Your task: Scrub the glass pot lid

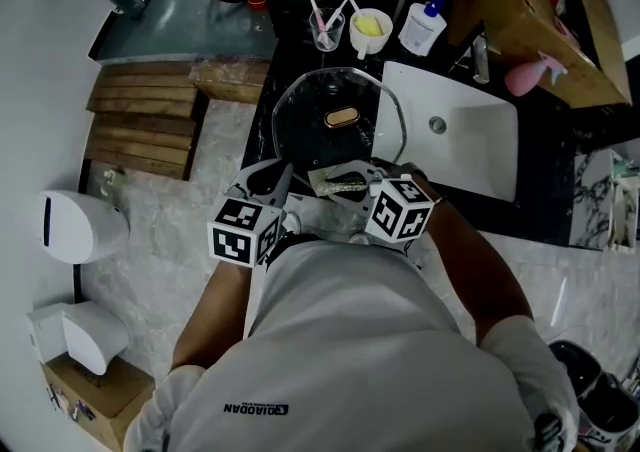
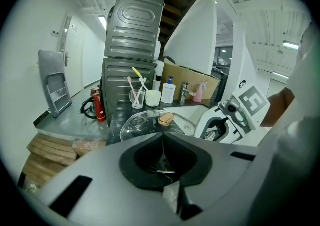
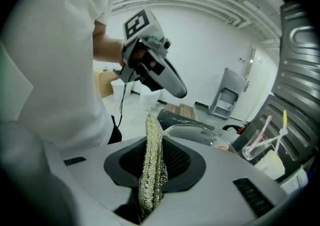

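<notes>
The left gripper (image 2: 162,140) is held closed on nothing, with the glass pot lid (image 2: 145,122) just beyond its fingertips. A glittery scrub pad (image 3: 151,165) is clamped in the right gripper (image 3: 153,140), beside the lid's rim. A toothbrush glass (image 1: 325,32) and a sink (image 1: 455,130) are set farther beyond.

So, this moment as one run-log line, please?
left gripper: shut | right gripper: shut on scrub cloth | glass lid: on counter by sink

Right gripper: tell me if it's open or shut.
Shut on the scouring cloth: the right gripper's fingers pinch that glittery strip.
</notes>
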Demonstrator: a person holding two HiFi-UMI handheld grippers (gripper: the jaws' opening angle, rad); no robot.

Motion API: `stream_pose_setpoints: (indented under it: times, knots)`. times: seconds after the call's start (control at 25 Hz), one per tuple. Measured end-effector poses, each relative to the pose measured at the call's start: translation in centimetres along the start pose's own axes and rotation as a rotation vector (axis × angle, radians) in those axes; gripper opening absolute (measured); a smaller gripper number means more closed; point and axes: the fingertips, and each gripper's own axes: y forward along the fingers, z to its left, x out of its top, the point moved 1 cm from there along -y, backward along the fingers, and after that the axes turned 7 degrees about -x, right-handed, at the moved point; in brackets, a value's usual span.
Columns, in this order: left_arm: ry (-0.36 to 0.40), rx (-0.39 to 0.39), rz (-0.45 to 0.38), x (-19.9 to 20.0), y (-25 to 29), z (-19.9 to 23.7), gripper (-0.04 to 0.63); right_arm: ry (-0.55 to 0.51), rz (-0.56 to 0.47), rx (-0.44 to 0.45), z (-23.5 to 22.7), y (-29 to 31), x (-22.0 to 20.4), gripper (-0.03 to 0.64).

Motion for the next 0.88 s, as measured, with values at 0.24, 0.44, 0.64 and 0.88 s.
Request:
stream_pose_setpoints:
  times: [0.24, 0.44, 0.64, 0.88]
  knots:
    - [0.006, -0.010, -0.001, 1.3, 1.2, 0.9, 0.018, 0.154, -0.096, -0.132, -4.4, -4.4, 0.3, 0.091]
    - [0.009, -0.008, -0.006, 2.3, 1.8, 1.7, 0.018, 0.249, -0.116, -0.278, -10.5, -7.6, -1.5, 0.091]
    - [0.004, 0.010, -0.006, 2.2, 1.6, 2.6, 0.018, 0.304, -0.013, -0.402, -17.0, -7.3, -5.3, 0.091]
    - [-0.026, 0.053, -0.014, 1.8, 0.7, 3.8, 0.018, 0.334, 0.199, -0.445, -22.2, -3.1, -11.1, 0.091]
